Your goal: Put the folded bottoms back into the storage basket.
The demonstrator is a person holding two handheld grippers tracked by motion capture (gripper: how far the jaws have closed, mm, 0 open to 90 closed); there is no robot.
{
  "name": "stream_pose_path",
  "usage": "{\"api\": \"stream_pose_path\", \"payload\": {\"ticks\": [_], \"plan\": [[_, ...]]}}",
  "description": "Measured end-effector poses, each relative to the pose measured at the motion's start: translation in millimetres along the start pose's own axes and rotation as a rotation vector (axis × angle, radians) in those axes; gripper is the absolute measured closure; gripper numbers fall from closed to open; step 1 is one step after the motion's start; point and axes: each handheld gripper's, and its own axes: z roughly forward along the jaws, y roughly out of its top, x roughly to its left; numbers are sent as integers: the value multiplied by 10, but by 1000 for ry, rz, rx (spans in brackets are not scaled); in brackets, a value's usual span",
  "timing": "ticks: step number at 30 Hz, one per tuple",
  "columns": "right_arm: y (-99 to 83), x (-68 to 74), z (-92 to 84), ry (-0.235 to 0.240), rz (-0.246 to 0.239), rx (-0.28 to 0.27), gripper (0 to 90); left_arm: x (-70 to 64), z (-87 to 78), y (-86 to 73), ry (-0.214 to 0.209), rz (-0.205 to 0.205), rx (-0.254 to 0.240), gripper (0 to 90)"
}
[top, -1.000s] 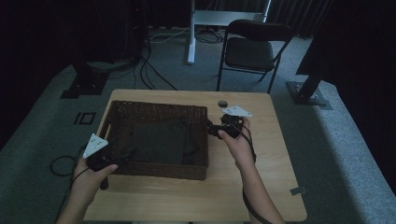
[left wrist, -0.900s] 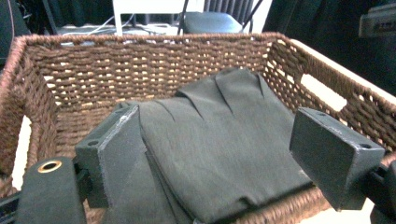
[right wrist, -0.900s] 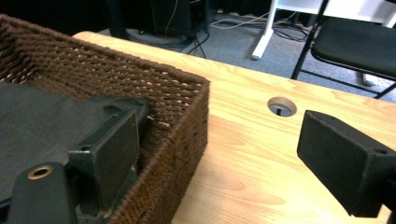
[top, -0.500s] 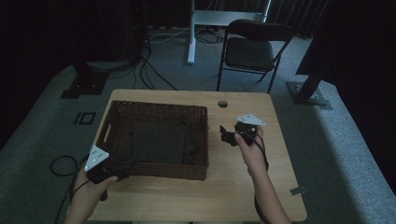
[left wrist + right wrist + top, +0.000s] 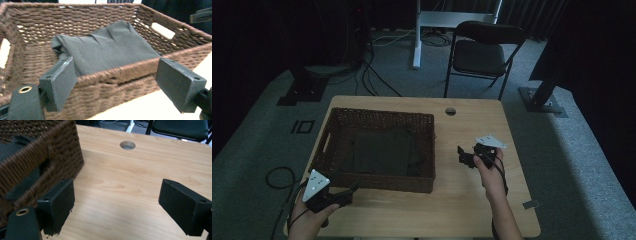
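1. A light wooden table (image 5: pixel 462 200) stands on grey carpet in a dim room, with a black folding chair (image 5: pixel 482 55) behind it.
2. A brown wicker basket (image 5: pixel 377 177) sits on the table's left half; a dark grey cloth (image 5: pixel 110 50) lies folded inside it.
3. The left gripper (image 5: pixel 343 196) hovers at the basket's near left corner, jaws wide with nothing between them.
4. The right gripper (image 5: pixel 463 156) hangs over bare wood just right of the basket, jaws spread wide and holding nothing.

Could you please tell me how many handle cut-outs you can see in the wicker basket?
2: one handle cut-out in the right end wall, another in the left end wall, seen from the left gripper view.
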Motion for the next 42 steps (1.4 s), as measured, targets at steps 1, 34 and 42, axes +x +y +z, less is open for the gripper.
{"api": "stream_pose_path", "payload": {"ticks": [1, 34, 42], "plan": [[-33, -19, -6, -3, -6, 5, 129, -11, -12, -14, 3, 12, 4, 173], [-772, -448, -102, -74, 57, 78, 134, 346, 129, -765, 152, -86, 238, 173], [-945, -561, -132, -105, 60, 124, 134, 477, 161, -859, 245, -158, 274, 174]]}}
